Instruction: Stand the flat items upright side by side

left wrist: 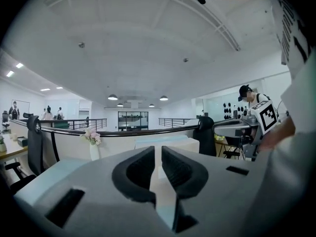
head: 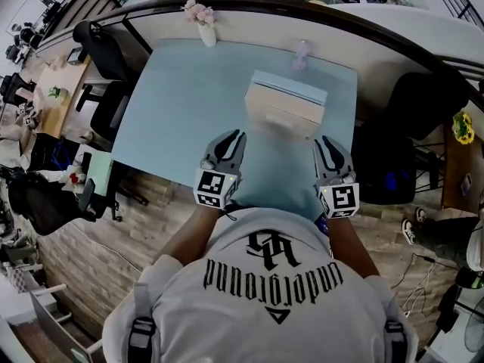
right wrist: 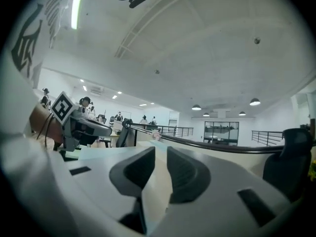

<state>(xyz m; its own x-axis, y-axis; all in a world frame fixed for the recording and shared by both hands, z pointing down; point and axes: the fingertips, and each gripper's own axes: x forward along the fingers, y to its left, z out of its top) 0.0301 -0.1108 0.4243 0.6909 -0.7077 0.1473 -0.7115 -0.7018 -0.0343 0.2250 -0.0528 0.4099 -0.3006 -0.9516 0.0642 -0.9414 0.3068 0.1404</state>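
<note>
A stack of flat items with a pale blue top and beige sides lies on the light blue table, right of its middle. My left gripper hovers over the near edge, just left of the stack. Its jaws are almost together and hold nothing. My right gripper is level with it, near the stack's right front corner, jaws also drawn close and empty. In the left gripper view the stack shows beyond the left gripper. The right gripper points along the table.
A white vase of pink flowers stands at the table's far left edge, and a small pale pink object at the far middle. Black office chairs stand left and right of the table. A railing runs behind it.
</note>
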